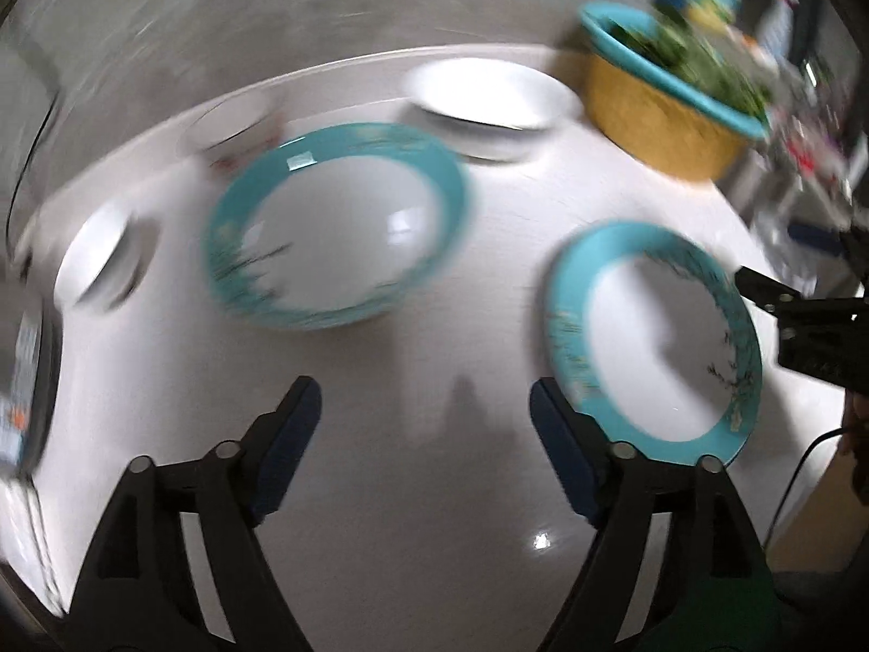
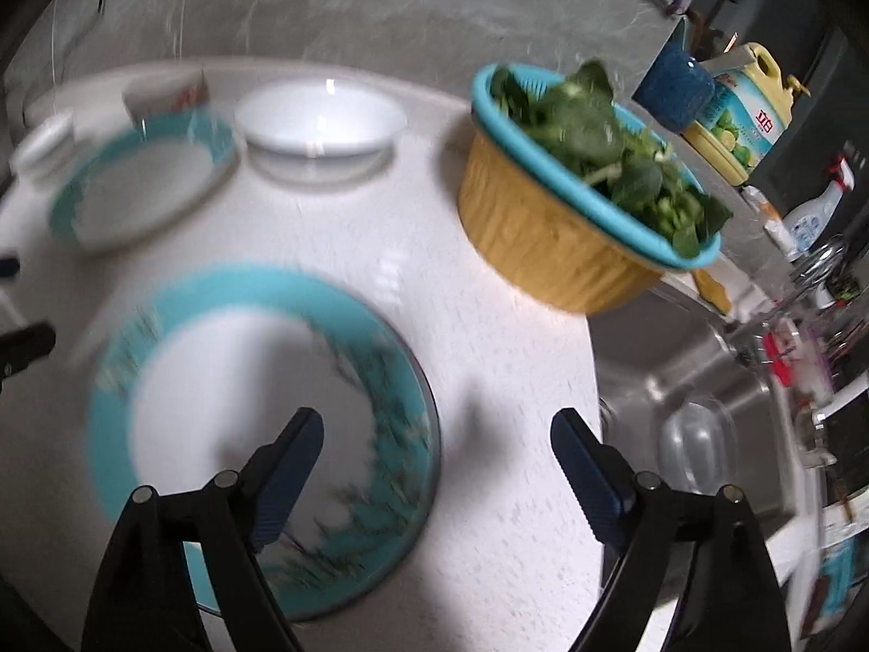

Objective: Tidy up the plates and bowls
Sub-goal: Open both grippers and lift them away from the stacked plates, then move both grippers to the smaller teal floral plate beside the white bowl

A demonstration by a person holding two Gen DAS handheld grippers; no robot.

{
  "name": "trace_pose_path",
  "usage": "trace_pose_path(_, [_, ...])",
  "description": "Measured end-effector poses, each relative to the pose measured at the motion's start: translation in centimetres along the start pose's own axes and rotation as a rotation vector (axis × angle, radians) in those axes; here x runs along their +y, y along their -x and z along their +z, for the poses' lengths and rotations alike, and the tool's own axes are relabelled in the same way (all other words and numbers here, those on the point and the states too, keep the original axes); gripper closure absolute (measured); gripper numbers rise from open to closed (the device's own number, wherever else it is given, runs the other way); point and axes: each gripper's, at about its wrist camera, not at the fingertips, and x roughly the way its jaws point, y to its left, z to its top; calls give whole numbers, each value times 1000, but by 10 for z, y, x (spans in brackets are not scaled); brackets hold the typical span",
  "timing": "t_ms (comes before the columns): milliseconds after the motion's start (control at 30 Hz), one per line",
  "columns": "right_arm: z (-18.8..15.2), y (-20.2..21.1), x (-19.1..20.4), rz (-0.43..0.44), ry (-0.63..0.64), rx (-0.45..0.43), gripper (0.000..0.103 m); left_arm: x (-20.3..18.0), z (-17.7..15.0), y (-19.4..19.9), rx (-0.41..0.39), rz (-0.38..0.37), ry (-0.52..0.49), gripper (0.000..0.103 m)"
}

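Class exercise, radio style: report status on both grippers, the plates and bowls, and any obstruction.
Left gripper open, empty. Right gripper open, over near teal-rimmed plate. Second teal plate, white bowl unstacked. Basket of greens beside the bowl.

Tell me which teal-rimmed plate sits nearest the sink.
The near plate, right under the open right gripper. It lies close to the counter edge by the sink; the other plate sits further back, beside the white bowl.
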Motion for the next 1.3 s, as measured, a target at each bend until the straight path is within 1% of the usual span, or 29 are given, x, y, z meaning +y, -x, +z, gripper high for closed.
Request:
trace_pose_path(67, [22, 8, -1, 134, -76, 2, 14, 36, 3, 6, 11, -35, 92, 23])
trace_pose_path(100, [37, 13, -2, 223, -147, 2, 14, 56, 7, 8, 27, -57, 145, 23])
trace_pose_path(167, [56, 20, 3, 330, -240, -5, 14, 98, 14, 10, 54, -69, 237, 23])
trace_pose_path(233, [78, 24, 17, 449, -313, -23, 14, 126, 21, 10, 49, -65, 267, 23])
trace_pose_path(267, [86, 23, 26, 489, -337, -21, 14, 140, 27, 10, 45, -68, 268, 23])
trace_pose_path(333, [102, 15, 47, 562, -378, 17, 14, 156, 37, 7, 40, -80, 266, 23])
trace_pose_path(367, [108, 11, 56, 576, -388, 32, 14, 163, 45, 2, 45, -93, 257, 23])
trace_pose_path(467, [122, -10, 79, 546, -412, 63, 14, 171, 62, -18, 77, -109, 220, 23])
trace_pose_path(500, [123, -18, 83, 552, -423, 73, 14, 173, 69, -26, 90, -115, 213, 23])
trace_pose_path(567, [121, -32, 86, 559, -442, 106, 14, 178, 75, -40, 105, -124, 213, 23])
trace_pose_path(633, [118, -53, 87, 558, -458, 156, 14, 177, 83, -57, 132, -110, 214, 23])
trace_pose_path(700, [117, -72, 84, 576, -476, 192, 14, 179, 90, -70, 139, -94, 219, 23])
trace_pose_path(733, [117, -78, 82, 583, -485, 202, 15, 179, 93, -76, 144, -97, 228, 23])
trace_pose_path(800, [118, -91, 78, 616, -507, 211, 20, 182, 101, -86, 144, -125, 235, 23])
trace_pose_path(867, [120, -104, 78, 636, -515, 221, 25, 181, 105, -94, 154, -106, 221, 24])
trace_pose_path(900, [119, -110, 78, 644, -519, 232, 30, 182, 108, -100, 160, -105, 219, 25])
trace_pose_path(933, [118, -115, 78, 655, -529, 240, 32, 183, 110, -105, 167, -115, 224, 27])
trace_pose_path(967, [117, -119, 79, 663, -538, 247, 36, 185, 112, -110, 179, -125, 234, 35])
trace_pose_path(1033, [116, -128, 78, 686, -564, 255, 42, 186, 114, -122, 208, -151, 250, 48])
trace_pose_path(1067, [115, -130, 78, 697, -573, 254, 44, 186, 115, -129, 221, -166, 249, 52])
trace_pose_path(1133, [115, -135, 77, 707, -580, 253, 45, 185, 115, -138, 242, -179, 246, 63])
trace_pose_path(1200, [116, -138, 77, 718, -582, 254, 45, 186, 115, -144, 247, -195, 248, 64])
trace_pose_path(1300, [115, -144, 78, 743, -589, 281, 45, 189, 117, -153, 258, -221, 258, 67])
